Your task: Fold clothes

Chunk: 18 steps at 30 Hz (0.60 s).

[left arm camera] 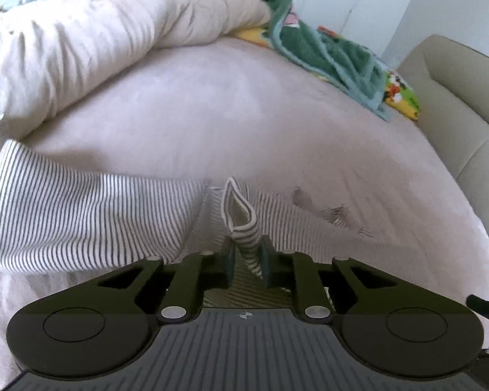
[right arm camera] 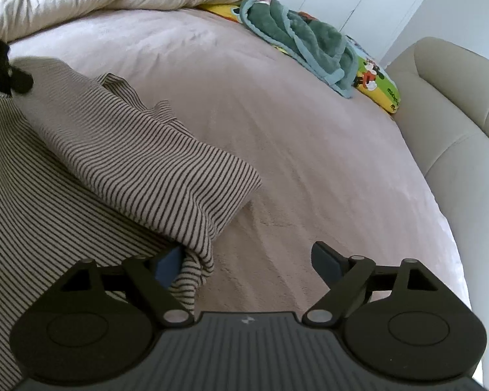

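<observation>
A grey-and-white striped garment [left arm camera: 81,211] lies crumpled on the pink bed sheet [left arm camera: 212,114]. My left gripper [left arm camera: 247,254] is shut on a raised fold of its hem, which stands up as a loop between the pads. In the right wrist view the same striped garment [right arm camera: 130,156] spreads over the left half, with a folded corner hanging toward me. My right gripper [right arm camera: 247,260] stands open low over the sheet. Its left finger [right arm camera: 169,264] touches the garment's edge and its right finger [right arm camera: 326,257] is over bare sheet.
A bunched cream duvet [left arm camera: 97,32] lies along the far left of the bed. A green blanket [left arm camera: 326,49] lies over a yellow cartoon-print cushion [left arm camera: 404,97] at the far right. A beige padded surround [right arm camera: 456,130] borders the bed's right side.
</observation>
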Each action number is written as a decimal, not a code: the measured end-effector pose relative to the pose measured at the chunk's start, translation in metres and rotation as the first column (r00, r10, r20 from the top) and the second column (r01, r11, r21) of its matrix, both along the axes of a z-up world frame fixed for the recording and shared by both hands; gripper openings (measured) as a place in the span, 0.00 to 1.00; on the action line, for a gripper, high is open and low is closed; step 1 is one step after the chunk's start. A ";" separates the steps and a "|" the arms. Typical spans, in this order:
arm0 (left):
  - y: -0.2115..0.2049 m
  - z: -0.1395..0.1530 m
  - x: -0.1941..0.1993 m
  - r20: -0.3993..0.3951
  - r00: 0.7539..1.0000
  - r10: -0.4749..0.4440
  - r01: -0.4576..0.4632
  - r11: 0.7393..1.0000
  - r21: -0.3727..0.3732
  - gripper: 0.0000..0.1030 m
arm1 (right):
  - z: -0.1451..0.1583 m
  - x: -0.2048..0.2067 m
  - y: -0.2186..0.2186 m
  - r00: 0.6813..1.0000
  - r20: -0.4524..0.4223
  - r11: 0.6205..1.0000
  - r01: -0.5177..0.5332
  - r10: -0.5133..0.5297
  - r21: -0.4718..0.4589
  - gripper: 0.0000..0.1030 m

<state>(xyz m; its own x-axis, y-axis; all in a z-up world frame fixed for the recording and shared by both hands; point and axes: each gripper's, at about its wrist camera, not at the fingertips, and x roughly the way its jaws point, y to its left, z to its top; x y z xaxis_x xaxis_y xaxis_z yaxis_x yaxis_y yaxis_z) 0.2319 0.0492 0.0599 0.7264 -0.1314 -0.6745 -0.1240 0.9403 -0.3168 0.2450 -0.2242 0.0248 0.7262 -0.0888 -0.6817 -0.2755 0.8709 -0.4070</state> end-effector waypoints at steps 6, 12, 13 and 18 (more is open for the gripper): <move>0.003 -0.029 0.023 -0.158 0.988 -0.003 -0.013 0.995 -0.101 0.52 | -0.003 0.005 0.006 1.000 -0.007 1.000 0.000 0.000 -0.015 0.84; 0.007 -0.015 0.017 -0.104 0.993 0.047 -0.050 0.998 -0.025 0.22 | 0.006 -0.001 0.006 1.000 -0.010 1.000 0.001 -0.001 0.023 0.84; 0.009 -0.014 0.014 -0.114 0.992 0.060 -0.062 0.998 -0.010 0.22 | 0.015 -0.002 0.004 1.000 -0.012 0.998 0.012 -0.011 0.067 0.84; 0.024 -0.007 0.006 -0.140 0.987 0.077 -0.089 0.992 -0.084 0.34 | 0.067 -0.002 -0.006 0.999 -0.027 0.888 0.044 -0.035 0.459 1.00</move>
